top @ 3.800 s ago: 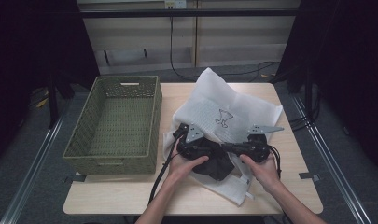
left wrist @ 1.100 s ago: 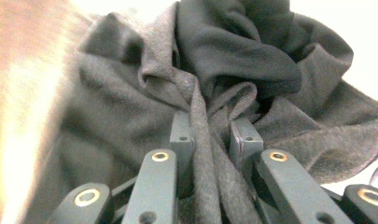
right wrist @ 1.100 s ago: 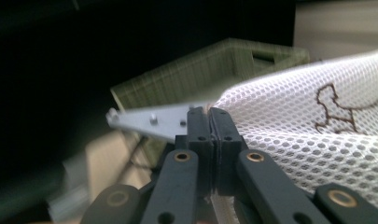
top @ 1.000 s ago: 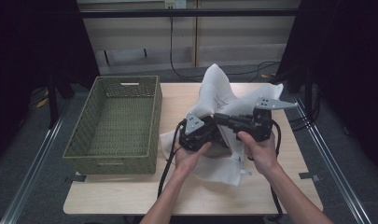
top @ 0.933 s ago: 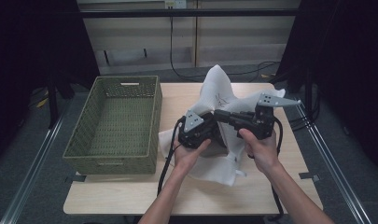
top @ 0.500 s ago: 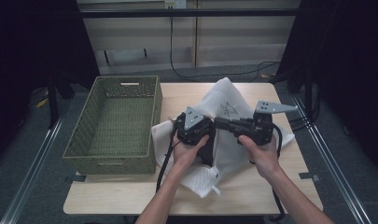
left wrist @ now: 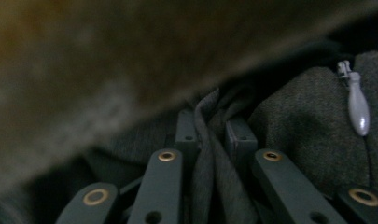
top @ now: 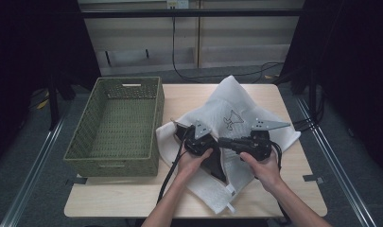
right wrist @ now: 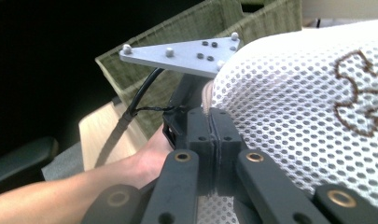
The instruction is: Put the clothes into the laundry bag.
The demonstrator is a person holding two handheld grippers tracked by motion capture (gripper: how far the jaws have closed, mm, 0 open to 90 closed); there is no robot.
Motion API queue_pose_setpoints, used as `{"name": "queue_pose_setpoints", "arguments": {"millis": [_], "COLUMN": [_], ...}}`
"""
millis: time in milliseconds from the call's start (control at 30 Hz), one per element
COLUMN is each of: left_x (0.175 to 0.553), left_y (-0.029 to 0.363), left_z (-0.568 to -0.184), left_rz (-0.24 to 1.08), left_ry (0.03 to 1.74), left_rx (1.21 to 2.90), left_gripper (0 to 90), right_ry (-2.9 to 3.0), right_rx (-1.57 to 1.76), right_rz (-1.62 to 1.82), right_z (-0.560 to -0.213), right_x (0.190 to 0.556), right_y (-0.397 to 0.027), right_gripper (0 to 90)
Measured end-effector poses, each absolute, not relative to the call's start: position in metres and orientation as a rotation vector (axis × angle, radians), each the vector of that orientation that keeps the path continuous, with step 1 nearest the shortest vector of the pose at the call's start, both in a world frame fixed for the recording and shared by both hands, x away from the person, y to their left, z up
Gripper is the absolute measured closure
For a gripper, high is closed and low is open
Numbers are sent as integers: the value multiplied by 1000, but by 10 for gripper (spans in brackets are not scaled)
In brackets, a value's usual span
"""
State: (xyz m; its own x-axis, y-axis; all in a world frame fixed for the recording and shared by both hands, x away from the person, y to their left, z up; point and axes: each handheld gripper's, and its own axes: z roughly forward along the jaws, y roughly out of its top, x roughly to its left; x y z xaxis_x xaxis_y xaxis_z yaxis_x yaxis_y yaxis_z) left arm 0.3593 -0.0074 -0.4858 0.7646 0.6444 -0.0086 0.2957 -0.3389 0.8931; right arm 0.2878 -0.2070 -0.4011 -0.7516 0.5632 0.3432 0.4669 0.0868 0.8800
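A white mesh bag with a brown embroidered mark lies on the table, and a dark grey garment sticks out of its opening. My left gripper sits at the bag's mouth. In the left gripper view a fold of the garment stands pinched between the pads of that gripper; its jaws have just been opening a little with the fabric still between them. A silver zipper pull shows beside it. My right gripper is shut on the mesh bag's edge, pads together.
A green woven basket stands on the table's left half, close to the bag; its wall rises behind the left gripper's grey plate. Cables trail from both grippers toward the front edge. Dark curtains flank the table.
Both hands have come down, and the bag, held up a second ago, has sunk and spread flatter over the table. The dark garment has gone down with them.
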Motion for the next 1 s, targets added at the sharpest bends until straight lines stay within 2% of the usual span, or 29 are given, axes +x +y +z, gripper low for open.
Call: {"name": "queue_pose_setpoints", "arguments": {"millis": [133,167,200,267,300,333,433,533,567,667,767,833,933,967,1000], "left_x": [356,351,351,344,334,334,323,314,311,308,306,310,319,320,322], "left_y": [2,10,10,20,33,33,53,62,62,58,44,33,22,20,18], "left_z": [-488,-483,-483,-475,-466,-466,-455,-453,-462,-475,-491,-498,-507,-505,-503], "left_rz": [388,366,366,366,374,374,364,359,328,294,275,300,319,342,358], "left_ry": [728,711,711,695,676,676,640,593,550,516,492,500,550,559,581], "left_rx": [1929,1915,1915,1920,1896,1896,1842,1884,1954,2011,2060,2119,2169,2155,2133], "left_gripper": [657,548,493,464,374,346,316,270,223,142,126,164,472,694,758], "right_ry": [2277,2273,2273,2264,2262,2262,2260,2255,2252,2246,2236,2241,2247,2260,2267], "right_rx": [1111,1129,1129,1139,1143,1143,1153,1161,1158,1161,1169,1156,1143,1110,1093], "right_rz": [1731,1720,1720,1708,1698,1698,1681,1669,1660,1655,1657,1659,1669,1684,1698], "right_z": [-416,-418,-418,-420,-422,-422,-423,-423,-422,-422,-422,-422,-419,-416,-414], "right_x": [290,291,291,293,294,294,293,292,291,291,291,291,288,285,283], "right_y": [-211,-214,-214,-217,-220,-220,-222,-224,-226,-229,-231,-230,-226,-222,-219], "right_gripper": [890,889,889,889,889,889,890,889,889,889,889,889,889,890,890]}}
